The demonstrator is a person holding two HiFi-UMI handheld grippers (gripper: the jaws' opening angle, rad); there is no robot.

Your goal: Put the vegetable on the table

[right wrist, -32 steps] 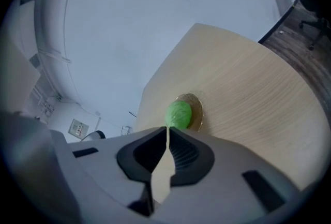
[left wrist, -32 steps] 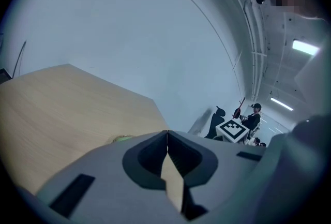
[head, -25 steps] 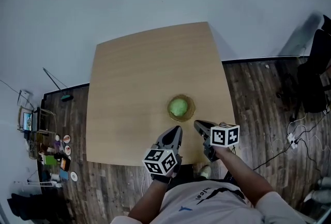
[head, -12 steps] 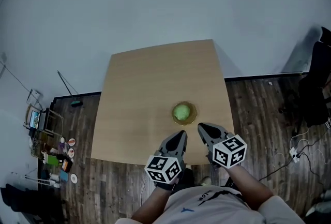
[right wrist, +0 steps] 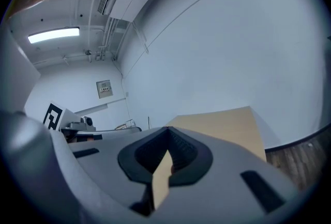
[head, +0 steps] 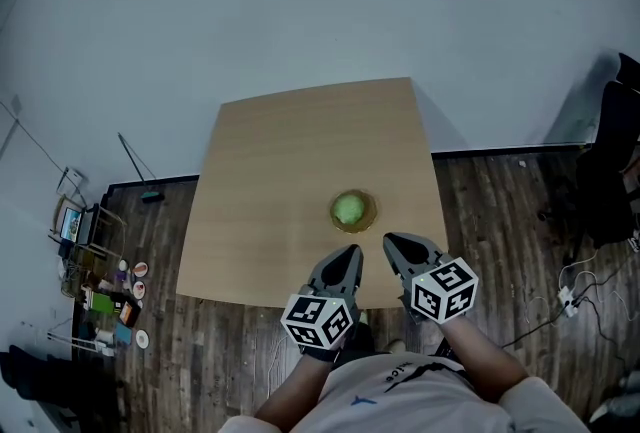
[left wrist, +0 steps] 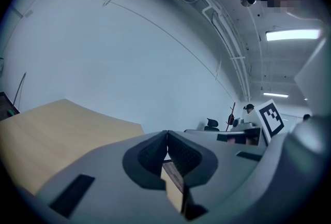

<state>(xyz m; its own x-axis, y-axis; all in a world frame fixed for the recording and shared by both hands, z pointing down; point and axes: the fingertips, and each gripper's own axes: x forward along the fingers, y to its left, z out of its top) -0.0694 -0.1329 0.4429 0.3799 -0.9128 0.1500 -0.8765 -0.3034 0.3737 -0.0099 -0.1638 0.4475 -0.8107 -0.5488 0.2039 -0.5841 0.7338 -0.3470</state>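
Observation:
A round green vegetable (head: 349,209) lies in a shallow brownish bowl (head: 368,218) on the light wooden table (head: 300,171), towards its near right part. My left gripper (head: 352,251) hovers over the table's near edge, just below and left of the bowl, its jaws shut with nothing between them. My right gripper (head: 390,242) hangs to the right of it, near the bowl's lower right, jaws shut and empty too. Both gripper views look up along closed jaws at the wall and ceiling; the table top (left wrist: 46,130) (right wrist: 227,124) shows beyond them. The vegetable is hidden in both.
Dark plank floor (head: 500,221) surrounds the table. Small clutter and a rack (head: 100,291) sit on the floor at the left. A dark chair (head: 610,161) and cables stand at the right. A pale wall runs behind the table's far edge.
The view has tilted, so the table sits a little farther off. Both grippers have drawn back slightly towards the table's near edge. The vegetable has stayed in its bowl.

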